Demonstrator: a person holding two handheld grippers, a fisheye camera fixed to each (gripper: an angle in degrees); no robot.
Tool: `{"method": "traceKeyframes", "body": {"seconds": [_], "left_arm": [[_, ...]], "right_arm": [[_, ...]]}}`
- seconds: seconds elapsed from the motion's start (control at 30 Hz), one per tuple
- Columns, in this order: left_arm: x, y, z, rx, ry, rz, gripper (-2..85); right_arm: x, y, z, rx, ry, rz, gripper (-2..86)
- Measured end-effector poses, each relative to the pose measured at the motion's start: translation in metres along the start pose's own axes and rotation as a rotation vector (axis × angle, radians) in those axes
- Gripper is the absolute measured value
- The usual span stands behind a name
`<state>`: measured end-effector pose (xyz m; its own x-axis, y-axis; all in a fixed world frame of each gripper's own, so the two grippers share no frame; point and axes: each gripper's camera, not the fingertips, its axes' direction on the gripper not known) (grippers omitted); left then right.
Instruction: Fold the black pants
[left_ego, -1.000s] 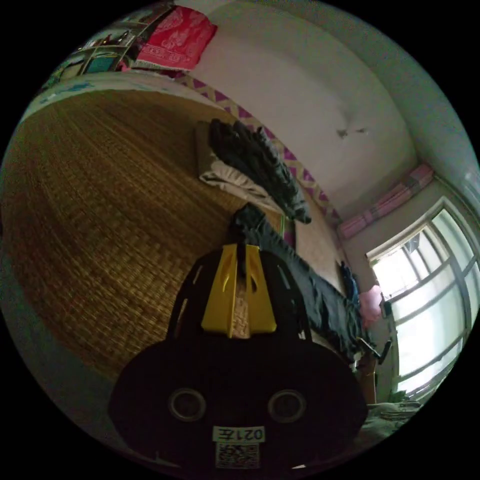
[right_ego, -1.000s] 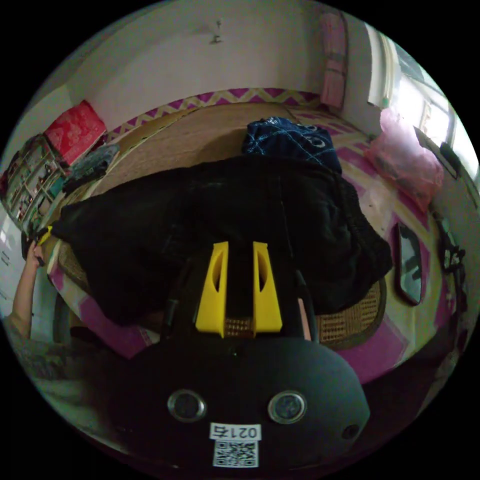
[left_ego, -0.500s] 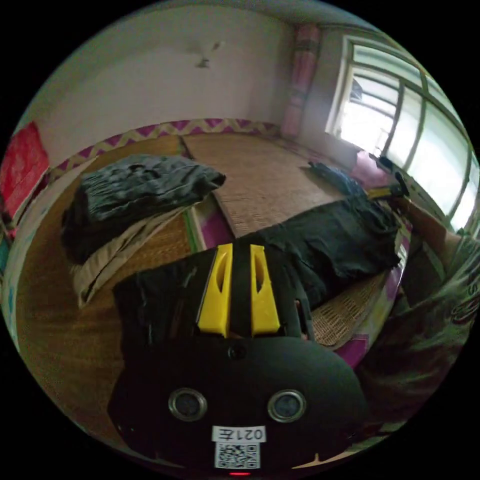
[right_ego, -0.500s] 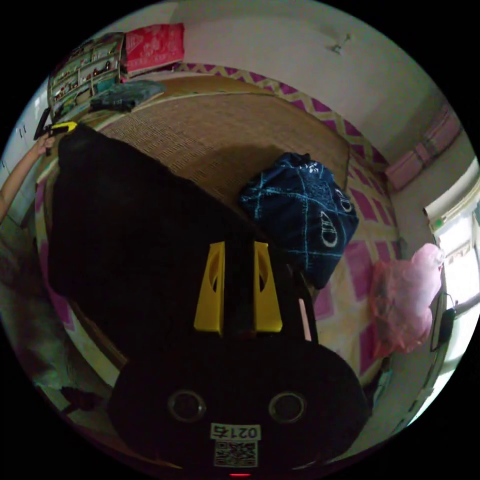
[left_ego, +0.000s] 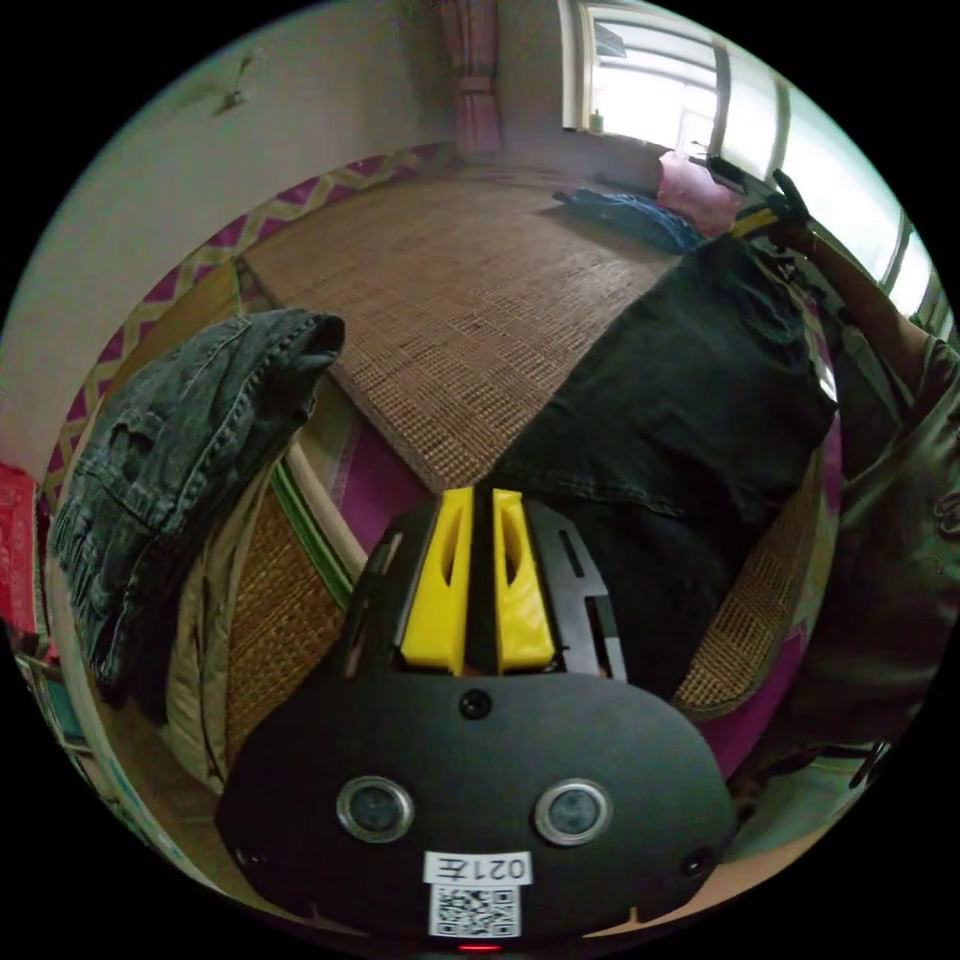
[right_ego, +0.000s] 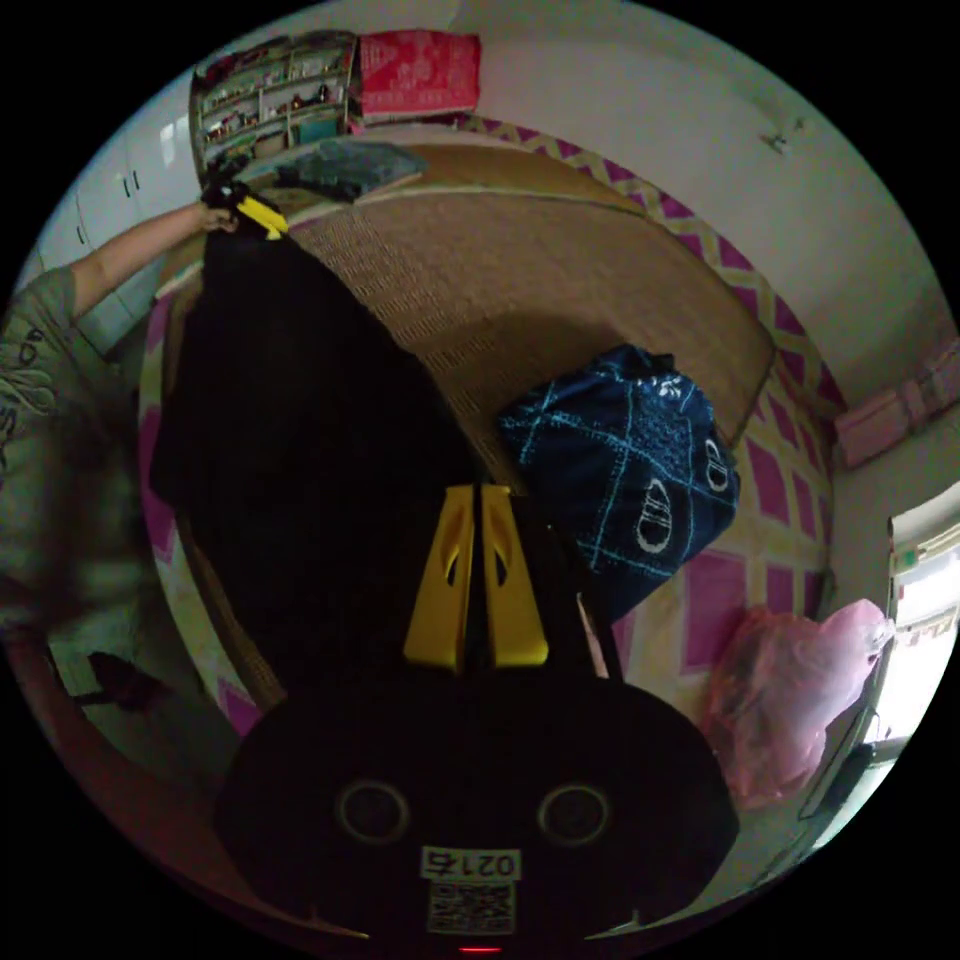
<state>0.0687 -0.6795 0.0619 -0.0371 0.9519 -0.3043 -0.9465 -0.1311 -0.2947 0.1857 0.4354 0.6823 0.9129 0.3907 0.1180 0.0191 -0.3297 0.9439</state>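
Black pants (left_ego: 690, 400) hang pinched between both hand-held grippers' closed jaws.

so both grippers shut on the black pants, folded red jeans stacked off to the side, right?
Not red: the left gripper view shows the folded jeans are dark grey-blue denim. Both grippers, left and right, are shut on the black pants.

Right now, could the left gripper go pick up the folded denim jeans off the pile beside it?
Probably not yet: the left gripper looks shut on the black pants. The denim jeans lie uncovered, so only that grip hinders it.
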Motion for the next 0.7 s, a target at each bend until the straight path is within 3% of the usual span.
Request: {"method": "traceKeyframes", "body": {"seconds": [0.17, 0.43, 0.6, 0.7], "left_arm": [[0.017, 0.031, -0.052, 0.128, -0.035, 0.009, -0.8], [0.129, 0.169, -0.238, 0.48, -0.086, 0.078, -0.9], [0.192, 0.262, -0.279, 0.463, -0.006, 0.041, -0.9], [0.212, 0.305, -0.268, 0.406, 0.054, -0.035, -0.9]], "right_arm": [[0.001, 0.028, -0.023, 0.087, -0.012, 0.05, -0.9], [-0.065, 0.132, -0.115, 0.334, -0.045, 0.009, -0.9], [-0.129, 0.218, -0.141, 0.404, -0.141, -0.006, -0.9], [-0.153, 0.248, -0.12, 0.328, -0.206, 0.018, -0.8]]}}
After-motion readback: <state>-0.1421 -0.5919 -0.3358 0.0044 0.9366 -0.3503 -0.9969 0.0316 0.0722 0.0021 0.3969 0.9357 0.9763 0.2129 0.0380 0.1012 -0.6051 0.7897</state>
